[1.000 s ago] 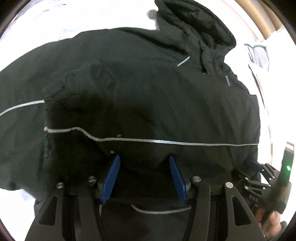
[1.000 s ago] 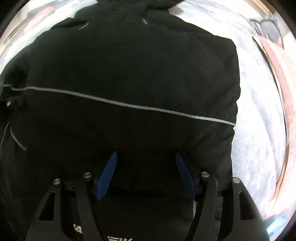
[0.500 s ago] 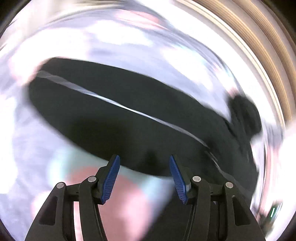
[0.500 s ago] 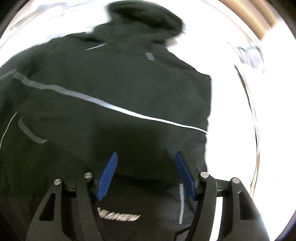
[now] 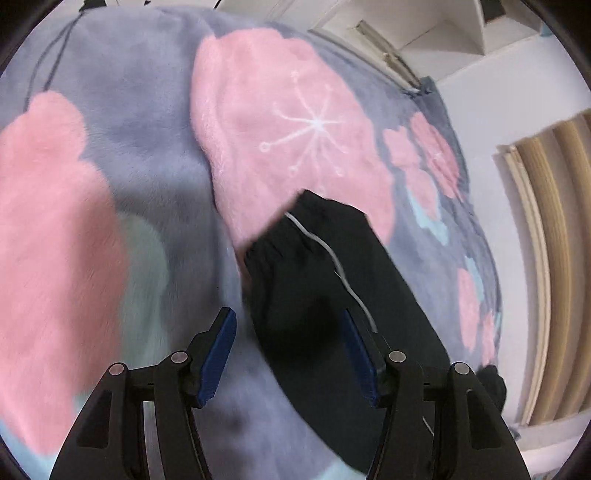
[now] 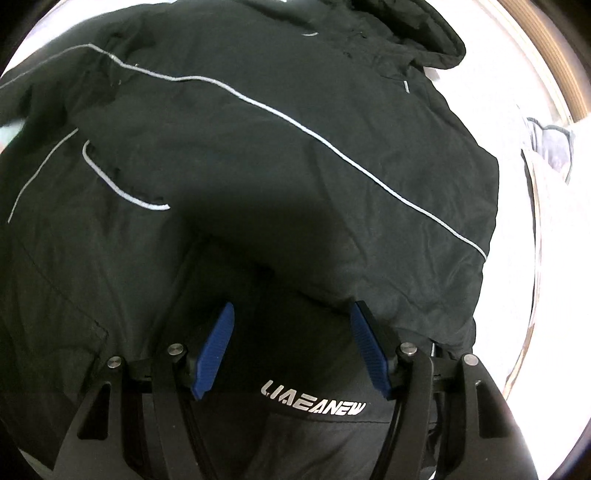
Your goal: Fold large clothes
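Observation:
A large black hooded jacket [image 6: 280, 155] with thin reflective stripes lies spread on the bed and fills the right wrist view, its hood at the top right. White lettering [image 6: 314, 404] shows on the fabric near me. My right gripper [image 6: 291, 349] is open and empty just above the jacket's body. In the left wrist view one black sleeve [image 5: 325, 288] with a grey stripe stretches out over the blanket, cuff pointing away. My left gripper [image 5: 290, 354] is open and empty, with the sleeve lying between and beyond its fingers.
A plush grey blanket with pink flower shapes [image 5: 155, 155] covers the bed under the sleeve. A wooden headboard [image 5: 554, 229] and white wall stand at the right. White shelving [image 5: 443, 29] is at the far top. Grey fabric [image 6: 550, 144] lies at the bed's right edge.
My left gripper has swung away from the jacket's body to the left, over the outstretched sleeve and blanket. My right gripper has pulled back slightly, showing more of the jacket's lower part and lettering.

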Motion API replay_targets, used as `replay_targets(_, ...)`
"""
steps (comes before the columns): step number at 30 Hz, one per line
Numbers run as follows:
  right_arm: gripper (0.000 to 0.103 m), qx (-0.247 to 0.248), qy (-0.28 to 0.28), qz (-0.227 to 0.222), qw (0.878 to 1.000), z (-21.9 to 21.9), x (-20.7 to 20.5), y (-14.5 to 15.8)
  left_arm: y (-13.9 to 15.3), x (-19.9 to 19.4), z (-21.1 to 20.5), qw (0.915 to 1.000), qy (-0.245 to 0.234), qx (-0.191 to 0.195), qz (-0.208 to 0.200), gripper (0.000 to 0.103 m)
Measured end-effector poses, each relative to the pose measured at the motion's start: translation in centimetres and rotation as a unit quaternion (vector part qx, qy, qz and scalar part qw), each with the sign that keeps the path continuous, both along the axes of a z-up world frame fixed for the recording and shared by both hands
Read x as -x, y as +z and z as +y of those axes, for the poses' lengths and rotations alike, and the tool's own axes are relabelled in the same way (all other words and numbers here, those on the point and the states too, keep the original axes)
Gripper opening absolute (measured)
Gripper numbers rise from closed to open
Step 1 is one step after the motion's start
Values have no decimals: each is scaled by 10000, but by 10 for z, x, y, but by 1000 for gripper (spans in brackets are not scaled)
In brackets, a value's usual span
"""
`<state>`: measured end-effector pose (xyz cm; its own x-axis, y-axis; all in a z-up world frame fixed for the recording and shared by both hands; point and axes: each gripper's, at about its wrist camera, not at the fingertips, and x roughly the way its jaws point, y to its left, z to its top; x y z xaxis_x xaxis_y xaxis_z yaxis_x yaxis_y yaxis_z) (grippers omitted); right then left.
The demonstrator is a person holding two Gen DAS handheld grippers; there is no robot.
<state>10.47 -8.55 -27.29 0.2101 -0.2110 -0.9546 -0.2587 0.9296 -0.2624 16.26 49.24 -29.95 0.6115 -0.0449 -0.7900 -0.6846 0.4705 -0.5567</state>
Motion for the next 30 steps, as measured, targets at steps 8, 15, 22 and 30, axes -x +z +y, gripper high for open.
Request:
replay_targets(8, 67, -27, -6, 96, 9999, -15, -15, -12, -12, -16, -5, 9992, -91, -238, -292, 42)
replay_targets(15, 67, -125, -78, 79, 9999, -33, -31, -20, 52, -19, -54, 9882, -810, -1001, -831, 18)
replay_targets(22, 67, -428, -228, 3, 9988, -39, -22, -7, 133, -42, -170, 9555, -2083, -1595, -1351, 18)
replay_targets(30, 67, -602, -334, -379, 9969, -55, -18, 15, 166, -83, -370, 8811, -4078, -1645, -1739, 18)
